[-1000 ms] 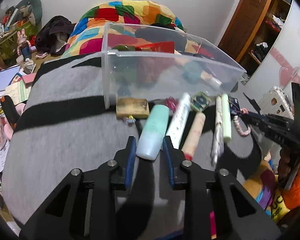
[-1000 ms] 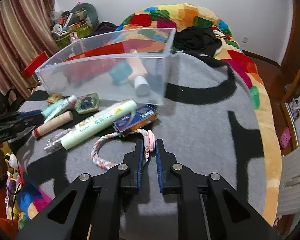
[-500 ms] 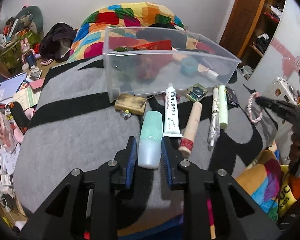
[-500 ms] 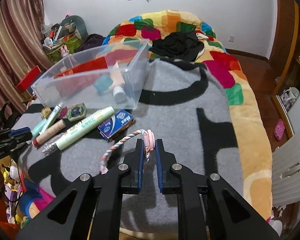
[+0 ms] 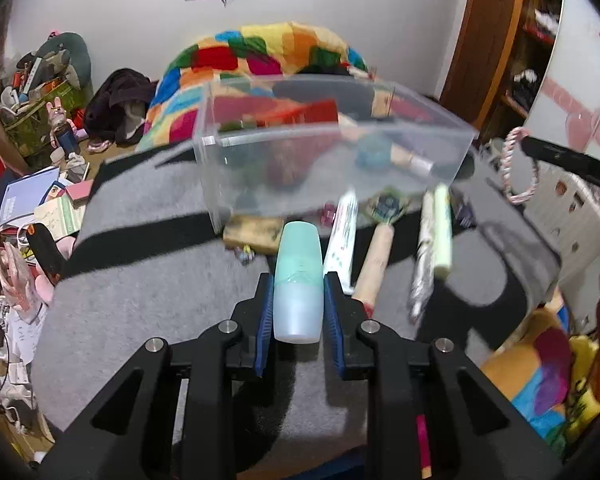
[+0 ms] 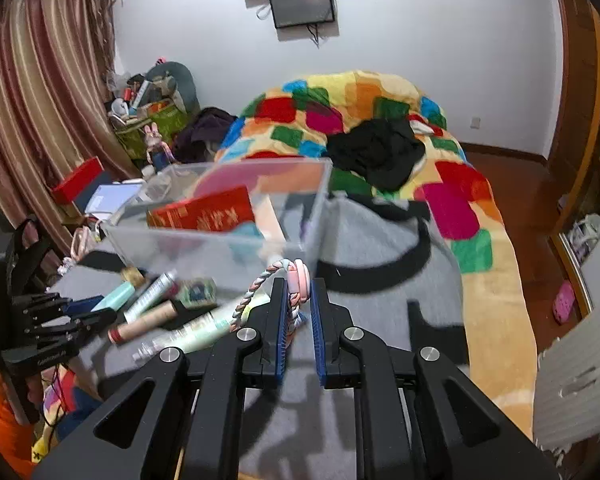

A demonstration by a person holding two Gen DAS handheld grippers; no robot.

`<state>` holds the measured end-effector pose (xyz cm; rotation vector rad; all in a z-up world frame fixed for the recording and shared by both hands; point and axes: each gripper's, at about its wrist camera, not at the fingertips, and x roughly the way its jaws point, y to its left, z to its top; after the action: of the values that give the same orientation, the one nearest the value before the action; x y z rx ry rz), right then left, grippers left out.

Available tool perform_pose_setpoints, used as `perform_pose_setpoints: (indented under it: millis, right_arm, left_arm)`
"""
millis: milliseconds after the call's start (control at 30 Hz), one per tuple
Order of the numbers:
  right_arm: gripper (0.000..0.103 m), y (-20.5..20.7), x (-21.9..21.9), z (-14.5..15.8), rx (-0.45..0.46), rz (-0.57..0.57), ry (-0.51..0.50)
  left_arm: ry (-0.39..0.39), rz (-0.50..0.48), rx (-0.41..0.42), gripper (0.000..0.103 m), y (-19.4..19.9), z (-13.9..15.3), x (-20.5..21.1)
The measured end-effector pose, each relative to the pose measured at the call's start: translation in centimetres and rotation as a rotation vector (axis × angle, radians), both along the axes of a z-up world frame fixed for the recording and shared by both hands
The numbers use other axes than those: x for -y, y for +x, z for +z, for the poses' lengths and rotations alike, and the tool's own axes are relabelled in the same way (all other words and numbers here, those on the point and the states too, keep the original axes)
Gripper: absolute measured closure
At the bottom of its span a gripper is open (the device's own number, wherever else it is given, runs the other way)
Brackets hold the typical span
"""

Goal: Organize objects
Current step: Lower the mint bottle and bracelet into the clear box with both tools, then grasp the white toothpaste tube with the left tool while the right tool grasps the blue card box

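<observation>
The left hand-held gripper (image 5: 299, 302) is clamped on a mint bottle (image 5: 299, 286), both blue pads pressed to its sides; the bottle sticks out ahead of the fingertips, its far end toward the clear bin (image 5: 332, 152). Whether the bottle rests on the grey blanket (image 5: 140, 280) or is held clear of it cannot be told from this view.

The right hand-held gripper (image 6: 299, 306) is closed to a narrow gap on a braided ring (image 6: 278, 280), pinching its pink section; the rest of the loop hangs down to the left of the fingers and is partly hidden behind the left finger. In the left wrist view the ring (image 5: 518, 168) dangles in the air off to the right, held by the tip of the right hand-held gripper, whose body is cut off by the frame edge.

Ahead of the left hand-held gripper, between it and the bin, lie a white tube (image 5: 342, 236), a tan tube (image 5: 374, 268), a pale green stick (image 5: 442, 232), a silvery wrapped item (image 5: 422, 264), a small hexagonal thing (image 5: 386, 206) and a yellowish block (image 5: 252, 232); all are blurred and their labels unreadable. Inside the bin, a red box (image 6: 204, 212) and a teal object (image 5: 374, 152) show through the hazy wall; other contents cannot be made out.
</observation>
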<state>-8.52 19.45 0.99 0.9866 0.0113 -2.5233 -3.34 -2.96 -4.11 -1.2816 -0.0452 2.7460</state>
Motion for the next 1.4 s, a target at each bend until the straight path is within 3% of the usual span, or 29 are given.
perform_pose_setpoints:
  millis: [233,400,667,900,1100,1200,1333,1400]
  right_arm:
    - [0.093,-2.1,1.9,1.7,-0.039,0.015,-0.032]
    - [0.093,-3.9,3.4,2.1,-0.042,0.023,-0.045]
    - [0.093,-7.5,6.1,0.7,0.003,0.016,-0.017]
    - [0.093,-10.0,8.1,-2.3,0.074,0.013,0.038]
    - [0.093,-9.7,9.1,-3.6,0.095,0.057,0.09]
    - [0.089,-9.3,9.0,-3.6,0.098,0.081,0.105]
    - [0.072,-8.6,8.7,-3.1,0.089,0.1,0.104]
    - [0.068,-8.2,8.4,-2.6,0.076,0.105,0.104]
  left_arm:
    - [0.041,0.002,-0.093,0.079,-0.5,3.4,0.0]
    - [0.074,0.0,-0.114,0.079,-2.3,4.6,0.1]
    - [0.177,0.003,-0.045,0.079,-7.3,4.3,0.8]
    - [0.155,-0.008,-0.002,0.079,-10.2,3.7,-0.2]
    - [0.134,-0.013,0.025,0.079,-11.3,2.8,-1.1]
    - [0.138,-0.016,0.025,0.079,-11.1,2.8,-1.2]
    - [0.124,-0.032,0.005,0.079,-10.5,3.5,-1.4]
    - [0.113,-0.038,-0.01,0.079,-10.0,4.1,-1.6]
